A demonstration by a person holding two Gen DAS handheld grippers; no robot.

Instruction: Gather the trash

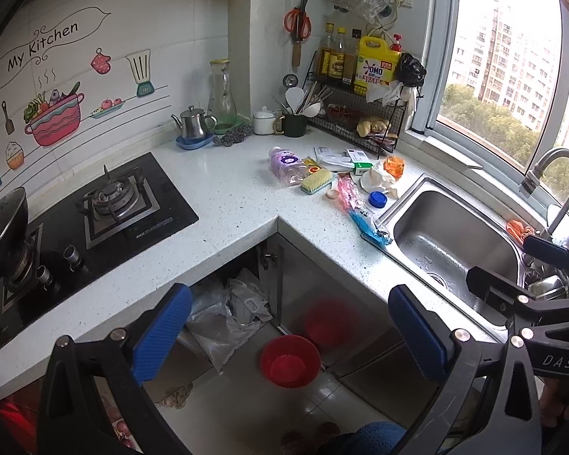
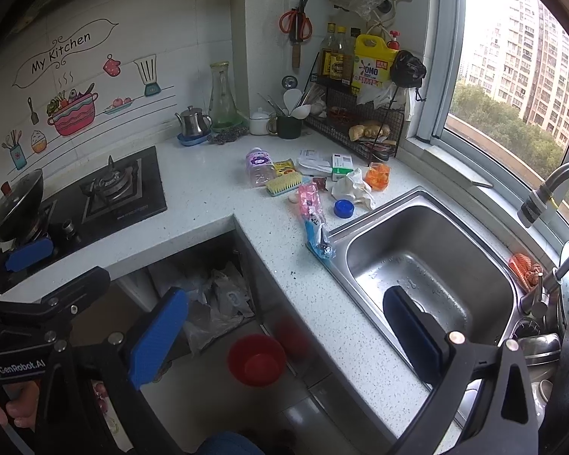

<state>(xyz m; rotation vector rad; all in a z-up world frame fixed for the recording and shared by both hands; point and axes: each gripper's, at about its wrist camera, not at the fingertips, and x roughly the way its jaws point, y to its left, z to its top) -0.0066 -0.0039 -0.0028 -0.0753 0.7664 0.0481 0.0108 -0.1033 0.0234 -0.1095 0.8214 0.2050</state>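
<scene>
Kitchen counter (image 1: 223, 204): pink/blue wrapper (image 1: 354, 204) at 1 o'clock looks light, crinkly; pinch mid-body. Left gripper (image 1: 290, 335) & right gripper (image 2: 286, 331) jaws spread, empty.

Right hand-held gripper (image 2: 284, 335) hangs open above red bin (image 2: 256, 359); wrappers (image 2: 315, 212), cap (image 2: 344, 208) lie on tabletop (image 2: 216, 197) beside sink (image 2: 428, 265).

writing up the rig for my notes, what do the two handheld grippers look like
Both are black frames with silver round bolts and two flat, textured blue finger pads. The left gripper shows white "CenRobot.AI" lettering in the right wrist view; the right gripper shows "DAS" lettering in the left wrist view. No cables are visible.
</scene>
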